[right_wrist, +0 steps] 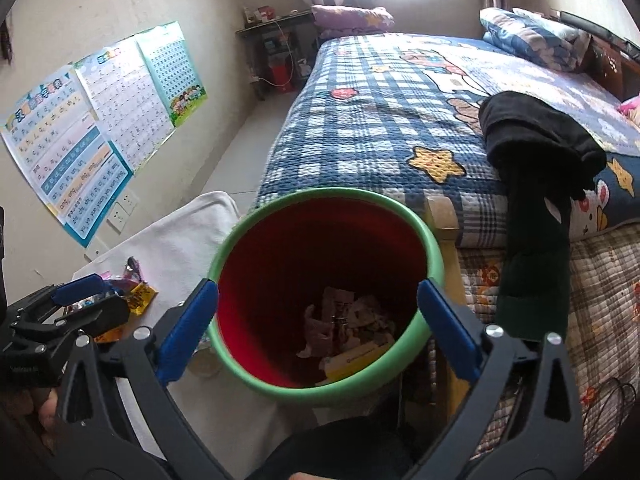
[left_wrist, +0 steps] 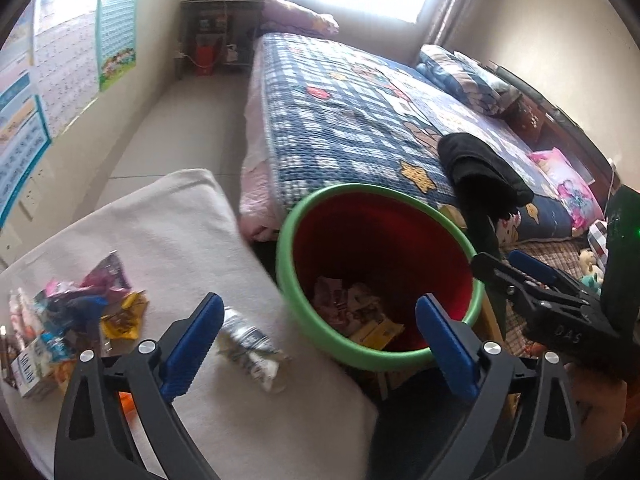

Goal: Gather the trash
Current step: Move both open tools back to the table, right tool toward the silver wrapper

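One bin (left_wrist: 378, 276), red inside with a green rim, stands between the table (left_wrist: 192, 224) and the bed (left_wrist: 352, 120), close against both. Crumpled wrappers (right_wrist: 344, 328) lie at its bottom; they overlap too much to count, though a yellow-and-white packet shows among them.

Two grippers are in view. The left gripper (left_wrist: 316, 344) hangs over the table edge and the near rim of the bin, its two blue-padded fingers spread wide with nothing between them. The right gripper (right_wrist: 316, 324) hovers directly above the bin's mouth, its two fingers likewise released and empty, one on each side of the rim as the right wrist view shows it. Each gripper appears at the edge of the other's view.

On the white cloth covering the table, one silver crumpled wrapper (left_wrist: 250, 346) lies alone just ahead of the left gripper. Further left sits one heap of trash (left_wrist: 76, 312): a yellow packet, a purple packet, a blue piece, a small white carton and other wrappers I cannot separate.

The bed carries one blue checked quilt, one black garment (right_wrist: 536, 148) draped over its near corner, and folded bedding by the headboard. Three posters (right_wrist: 104, 112) hang side by side on the wall, and one dark shelf (right_wrist: 280, 52) stands in the far corner beneath the window.
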Available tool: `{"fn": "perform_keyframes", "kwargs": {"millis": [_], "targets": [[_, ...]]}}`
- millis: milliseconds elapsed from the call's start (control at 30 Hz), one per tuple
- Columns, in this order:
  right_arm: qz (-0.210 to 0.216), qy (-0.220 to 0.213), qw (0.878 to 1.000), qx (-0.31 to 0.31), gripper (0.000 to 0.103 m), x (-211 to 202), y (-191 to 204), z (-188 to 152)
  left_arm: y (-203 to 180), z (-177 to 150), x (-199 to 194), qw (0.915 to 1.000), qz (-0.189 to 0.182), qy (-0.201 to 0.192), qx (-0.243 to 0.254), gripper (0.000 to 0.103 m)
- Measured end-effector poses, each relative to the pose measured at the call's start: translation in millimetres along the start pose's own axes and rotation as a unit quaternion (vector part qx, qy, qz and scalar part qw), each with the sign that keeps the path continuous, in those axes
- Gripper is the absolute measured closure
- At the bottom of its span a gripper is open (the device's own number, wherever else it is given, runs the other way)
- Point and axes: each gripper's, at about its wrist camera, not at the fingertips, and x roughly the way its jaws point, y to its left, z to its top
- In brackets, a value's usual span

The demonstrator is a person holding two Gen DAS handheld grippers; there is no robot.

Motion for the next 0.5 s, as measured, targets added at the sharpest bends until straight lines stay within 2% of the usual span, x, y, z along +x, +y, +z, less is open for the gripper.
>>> {"fn": "perform_keyframes", "kwargs": {"millis": [500], "targets": [[0.026, -0.007, 0.998, -0.061, 0.005, -23.3, 85.2, -17.6, 89.4, -49.2, -72.6, 0.9958, 0.042, -0.033, -0.075, 0.010]]}}
